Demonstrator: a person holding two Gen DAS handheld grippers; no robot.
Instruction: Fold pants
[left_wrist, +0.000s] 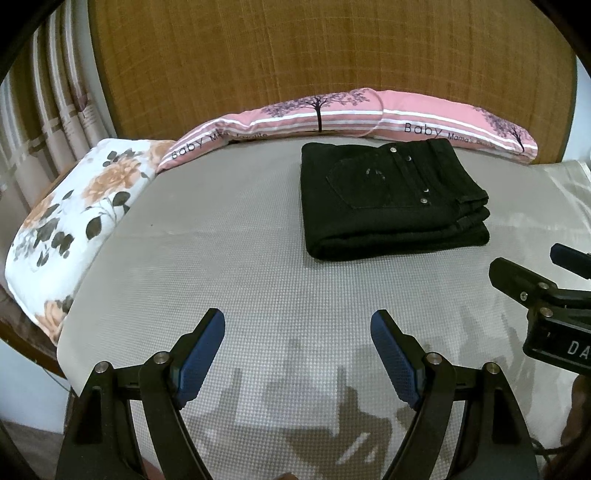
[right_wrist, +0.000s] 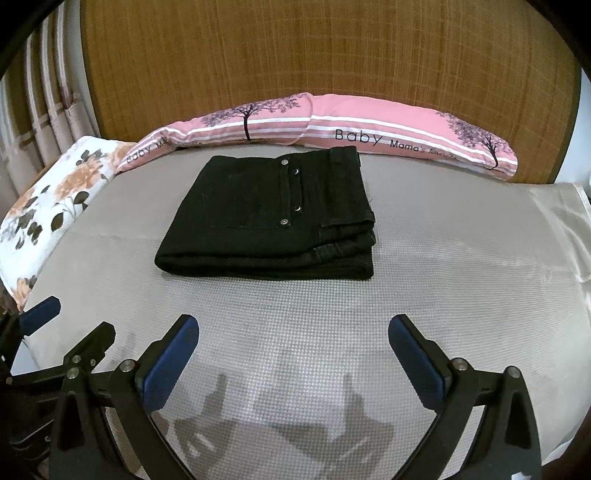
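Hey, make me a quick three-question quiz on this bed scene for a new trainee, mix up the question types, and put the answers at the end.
1. True or false: the black pants lie spread out flat at full length on the grey sheet.
2. Multiple choice: what lies right behind the pants, against the wooden headboard? A) a pink pillow printed with trees B) a blue blanket C) a laundry basket
3. Fill in: the left gripper and right gripper are both ____, with nothing between their pads.

Key
1. False: they sit in a compact folded stack.
2. A, the pink pillow.
3. Open.
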